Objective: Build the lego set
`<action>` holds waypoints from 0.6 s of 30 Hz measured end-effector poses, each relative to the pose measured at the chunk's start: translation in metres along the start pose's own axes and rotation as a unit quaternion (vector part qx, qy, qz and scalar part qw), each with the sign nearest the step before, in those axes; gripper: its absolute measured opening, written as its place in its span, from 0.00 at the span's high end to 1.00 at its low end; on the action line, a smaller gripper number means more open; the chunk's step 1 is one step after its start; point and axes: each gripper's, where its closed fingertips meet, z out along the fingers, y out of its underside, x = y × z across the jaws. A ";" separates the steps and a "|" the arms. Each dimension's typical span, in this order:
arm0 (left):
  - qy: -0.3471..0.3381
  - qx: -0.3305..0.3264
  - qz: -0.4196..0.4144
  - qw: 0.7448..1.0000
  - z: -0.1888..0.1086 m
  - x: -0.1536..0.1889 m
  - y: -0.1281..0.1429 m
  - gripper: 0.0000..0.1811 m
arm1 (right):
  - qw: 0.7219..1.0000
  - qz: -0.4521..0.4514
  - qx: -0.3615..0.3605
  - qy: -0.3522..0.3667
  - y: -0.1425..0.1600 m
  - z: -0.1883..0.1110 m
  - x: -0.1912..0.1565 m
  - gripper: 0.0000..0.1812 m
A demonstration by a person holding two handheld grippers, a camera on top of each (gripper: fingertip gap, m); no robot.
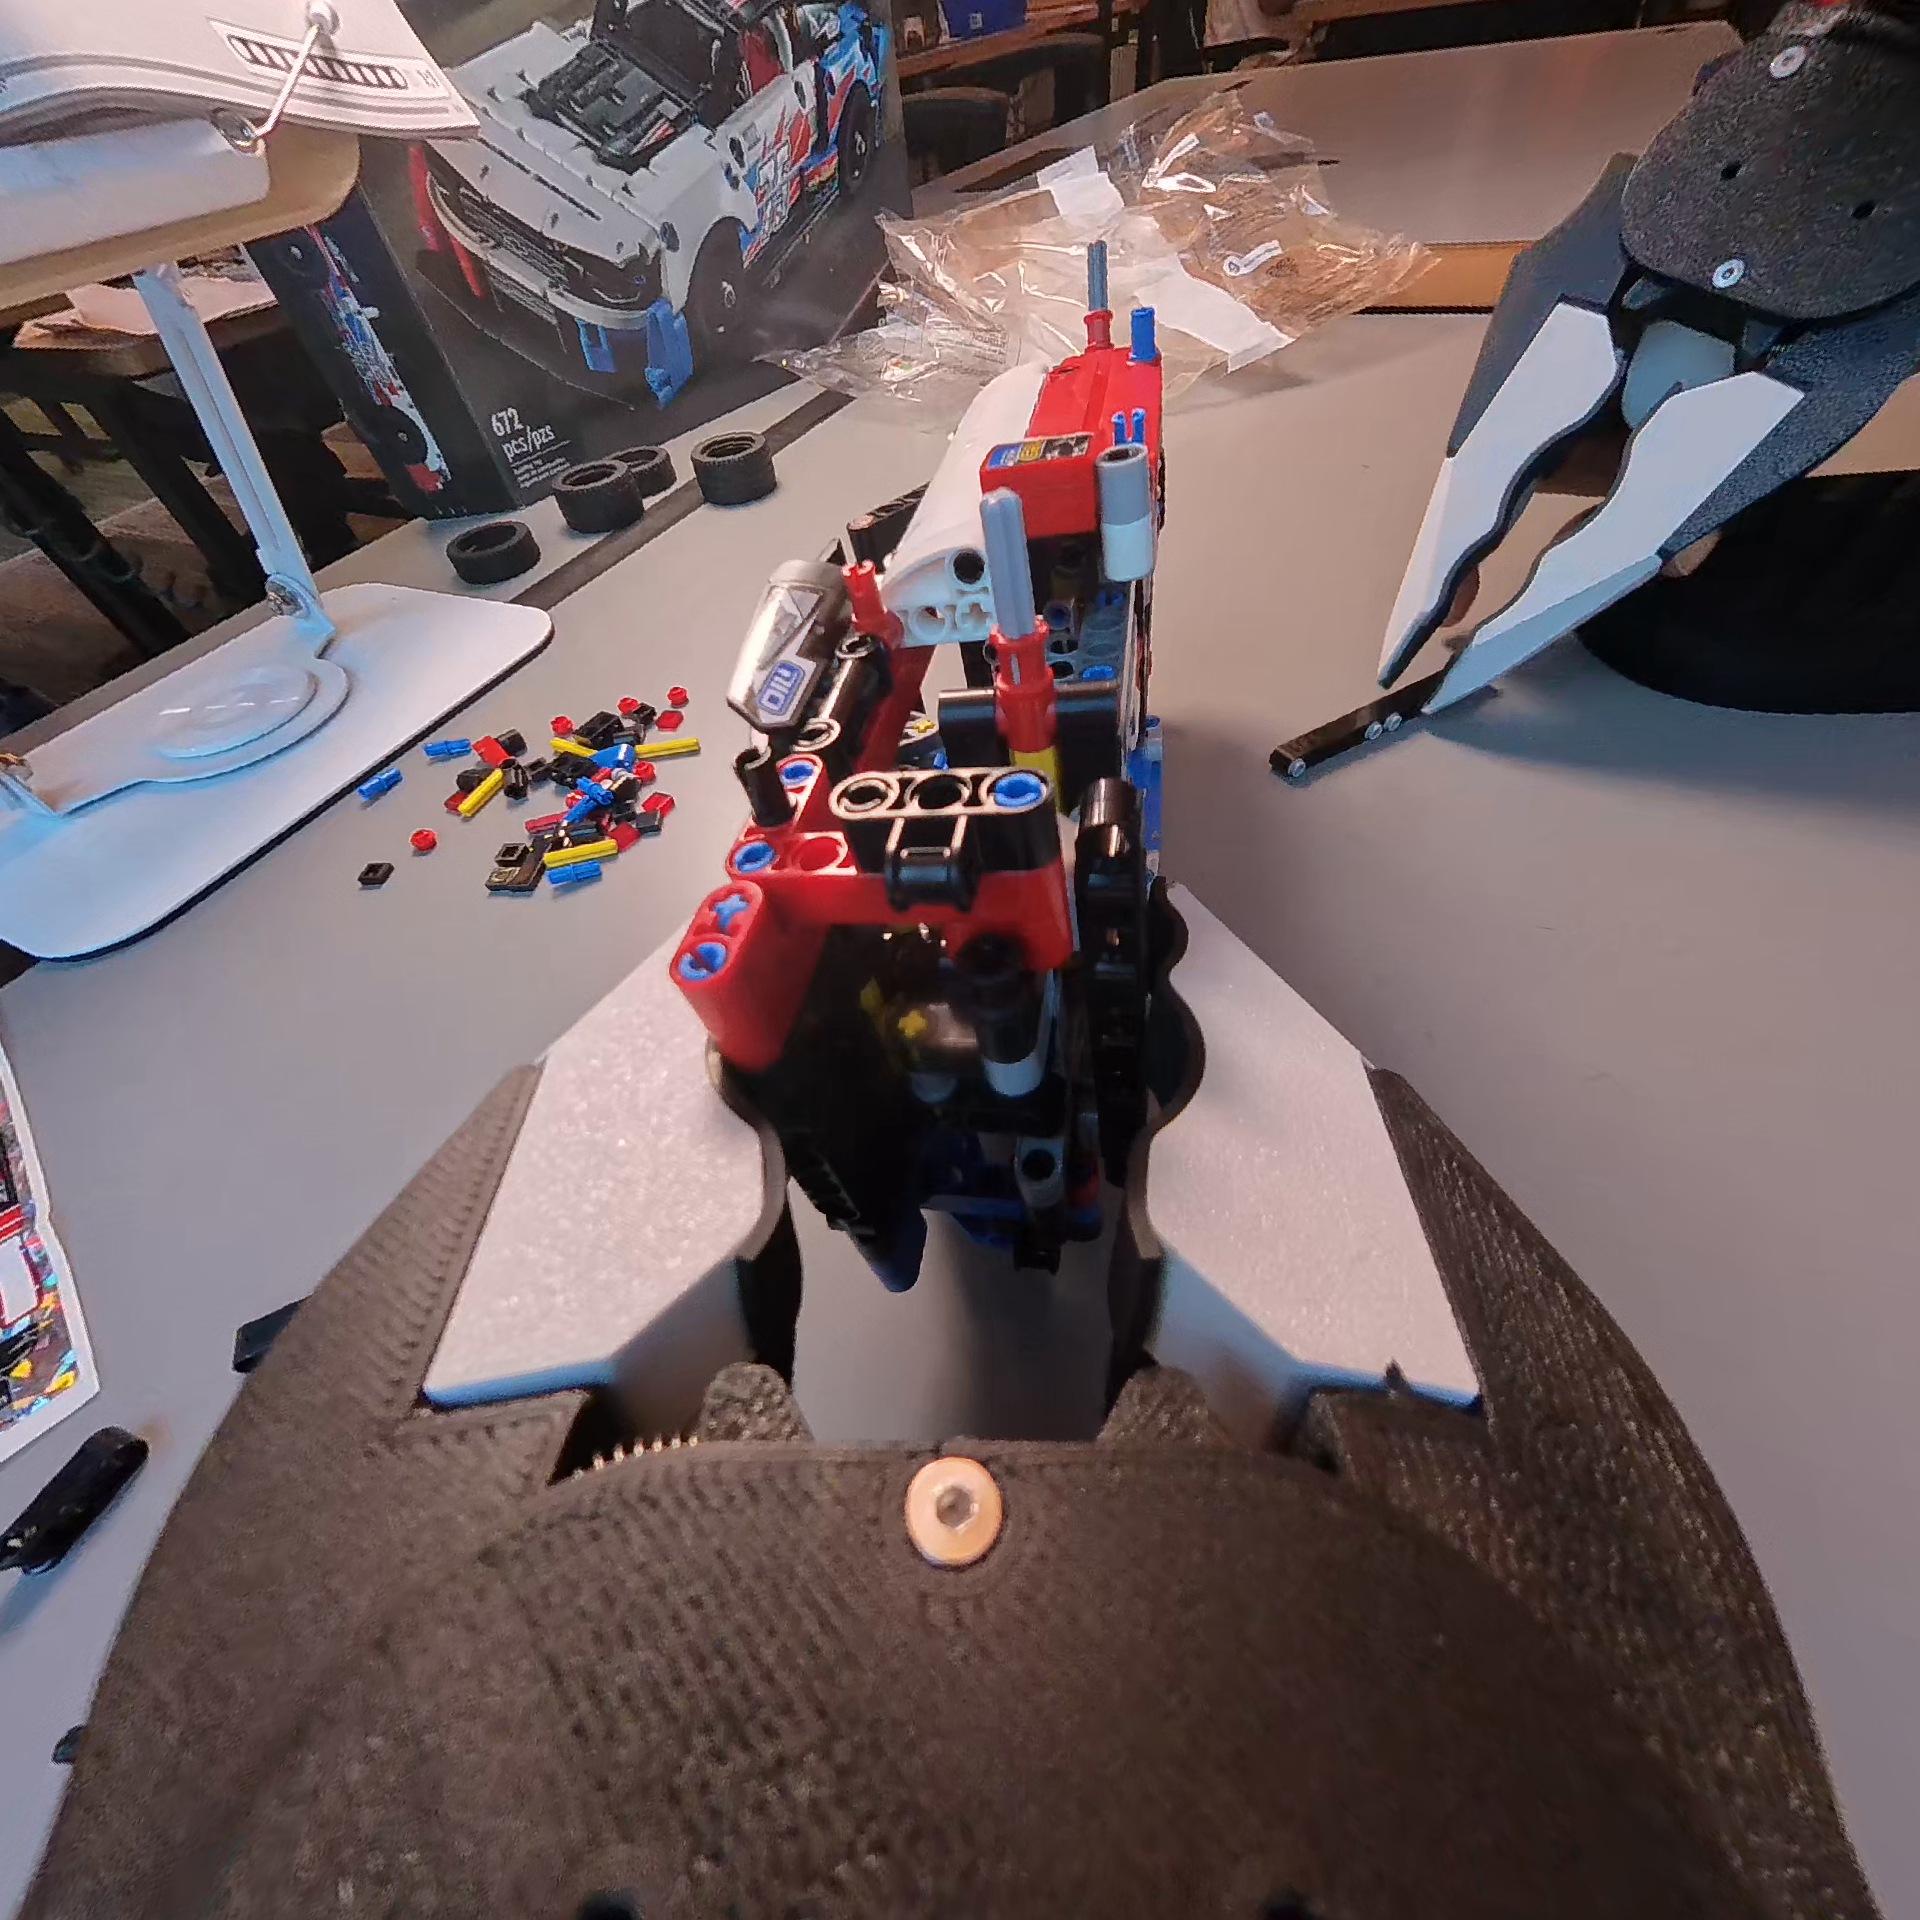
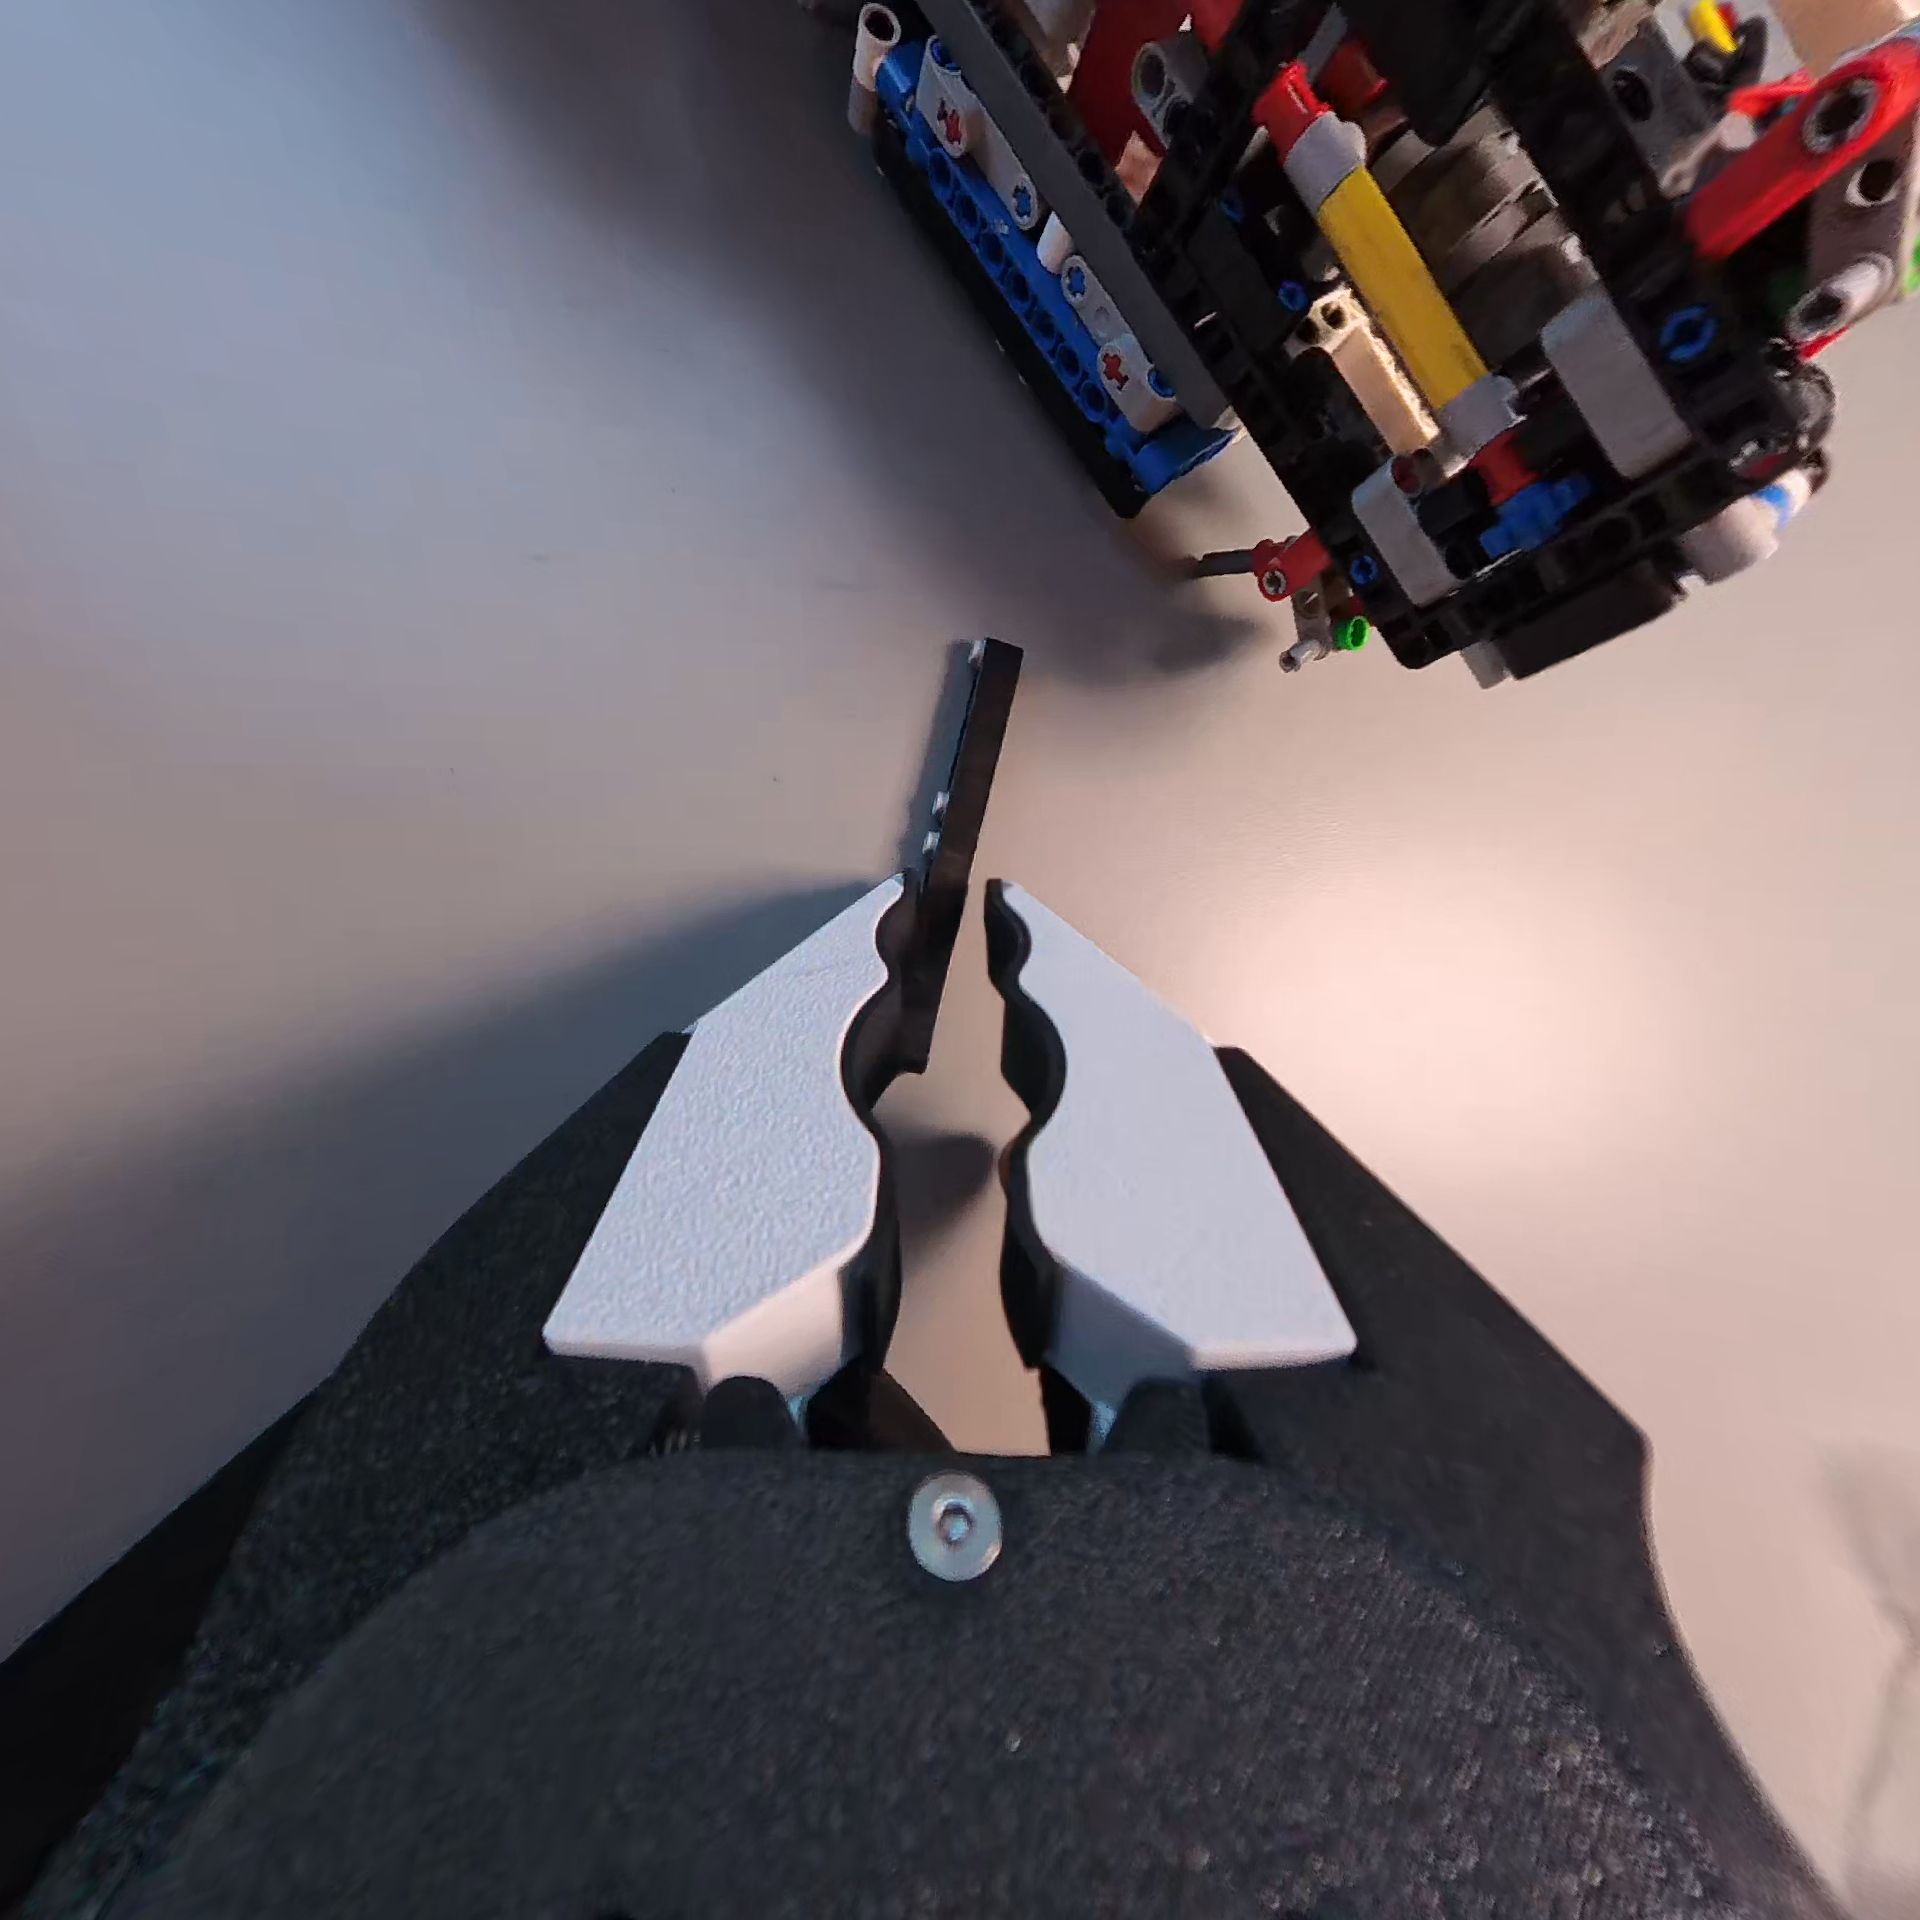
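Left gripper point(image 1: 951, 1049) clamped on car chassis point(image 1: 935, 790). Right gripper point(image 2: 945, 894) half-open around black beam point(image 2: 961, 790), not squeezing yet; next: close, lift.

Grey table point(image 1: 1558, 1039), dim wooden benches point(image 1: 997, 52) behind.

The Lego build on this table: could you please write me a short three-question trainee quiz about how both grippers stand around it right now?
1. True or false: the left gripper is shut on the car chassis.
2. The black beam lies between which gripper's fingers? A left, B right
3. Fill in: four loose black ___ sit in front of the set box.

Key: 1 true; 2 B; 3 tyres.
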 end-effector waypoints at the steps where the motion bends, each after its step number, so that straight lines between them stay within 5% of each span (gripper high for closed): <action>1: 0.000 0.000 0.000 1.000 0.000 0.000 0.000 0.61 | 1.000 -0.010 -0.001 0.005 0.000 -0.001 0.001 0.93; 12: 0.000 -0.001 -0.002 1.000 0.000 0.000 0.000 0.61 | 0.997 -0.066 -0.008 0.023 0.003 0.002 -0.002 0.97; 18: 0.000 -0.001 -0.003 1.000 0.000 -0.001 0.001 0.61 | 0.989 0.082 -0.013 -0.123 0.004 0.000 -0.005 0.97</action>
